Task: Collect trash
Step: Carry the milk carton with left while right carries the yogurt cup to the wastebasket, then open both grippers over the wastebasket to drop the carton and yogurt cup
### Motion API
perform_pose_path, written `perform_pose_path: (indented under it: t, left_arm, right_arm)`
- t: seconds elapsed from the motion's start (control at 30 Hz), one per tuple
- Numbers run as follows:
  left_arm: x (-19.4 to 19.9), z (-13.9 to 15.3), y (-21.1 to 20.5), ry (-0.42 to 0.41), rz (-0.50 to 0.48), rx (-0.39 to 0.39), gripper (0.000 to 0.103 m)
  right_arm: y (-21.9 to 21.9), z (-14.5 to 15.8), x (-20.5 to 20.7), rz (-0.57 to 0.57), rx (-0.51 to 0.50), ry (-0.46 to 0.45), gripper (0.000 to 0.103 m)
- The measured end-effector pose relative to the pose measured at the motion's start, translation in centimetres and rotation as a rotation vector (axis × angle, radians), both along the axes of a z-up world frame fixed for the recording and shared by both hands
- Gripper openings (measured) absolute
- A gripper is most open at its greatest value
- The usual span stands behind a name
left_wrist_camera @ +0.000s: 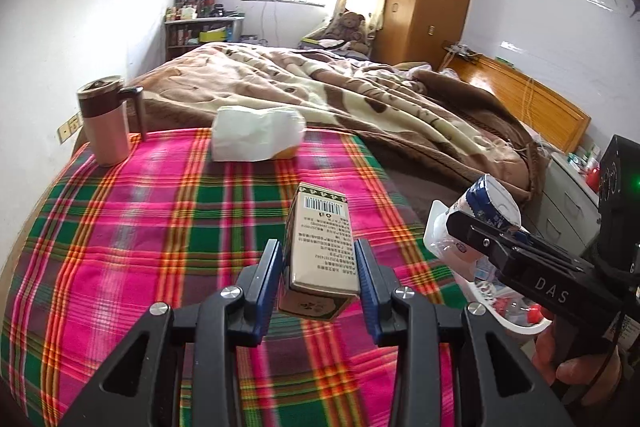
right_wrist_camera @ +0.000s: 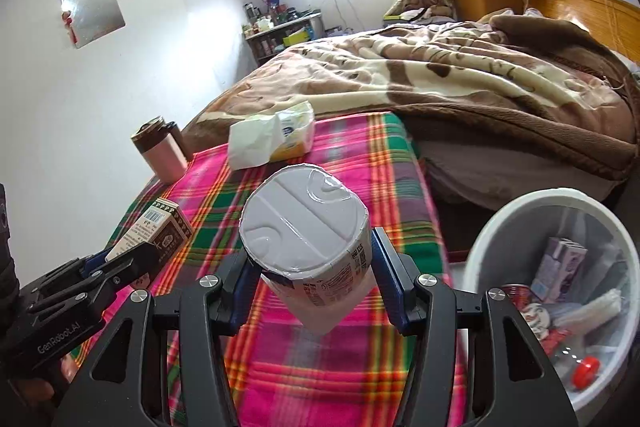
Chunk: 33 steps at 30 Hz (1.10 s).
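While both hands hang over the plaid cloth [left_wrist_camera: 160, 227], the white bin [right_wrist_camera: 500, 227] stands just beside its right edge and already holds a carton, wrappers and a red cap. The left gripper [left_wrist_camera: 320, 267] has its fingers narrowed on a small box [left_wrist_camera: 320, 247], cream and brown with a barcode on its end, held clear of the cloth. The right gripper [right_wrist_camera: 312, 283] clamps a round tub [right_wrist_camera: 308, 239] with a sealed white lid and printed sides. I'd carry the tub across first, since it is nearer the bin, and let go only once it is above the rim. The tissue pack [left_wrist_camera: 256, 135] and mug [left_wrist_camera: 106, 123] sit at the cloth's far end.
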<state>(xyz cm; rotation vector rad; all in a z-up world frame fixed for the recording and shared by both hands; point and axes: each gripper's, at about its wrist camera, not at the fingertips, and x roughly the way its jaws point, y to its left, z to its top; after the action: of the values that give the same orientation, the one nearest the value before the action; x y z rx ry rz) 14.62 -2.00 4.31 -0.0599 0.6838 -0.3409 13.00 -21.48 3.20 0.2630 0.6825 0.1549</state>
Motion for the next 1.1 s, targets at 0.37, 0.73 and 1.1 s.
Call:
perform_pose_path:
  t: [0.37, 0.73, 1.1]
  left_arm:
    - [-1.3, 0.6, -7.0, -0.018, -0.131, -0.002, 0.038]
    - [-1.7, 0.2, -13.9, -0.003, -0.265, -0.004, 0.038]
    - [-2.8, -1.7, -19.8, 0.044, -0.368, 0.017, 0.038]
  right_arm:
    - [-6.4, 0.3, -2.3, -0.126, 0.003, -0.014, 0.054]
    - [-12.0, 0.5, -3.8, -0.248, -0.035, -0.004, 0.054]
    - [-16.8, -1.5, -4.4, -0.33, -0.051, 0.071, 0.054]
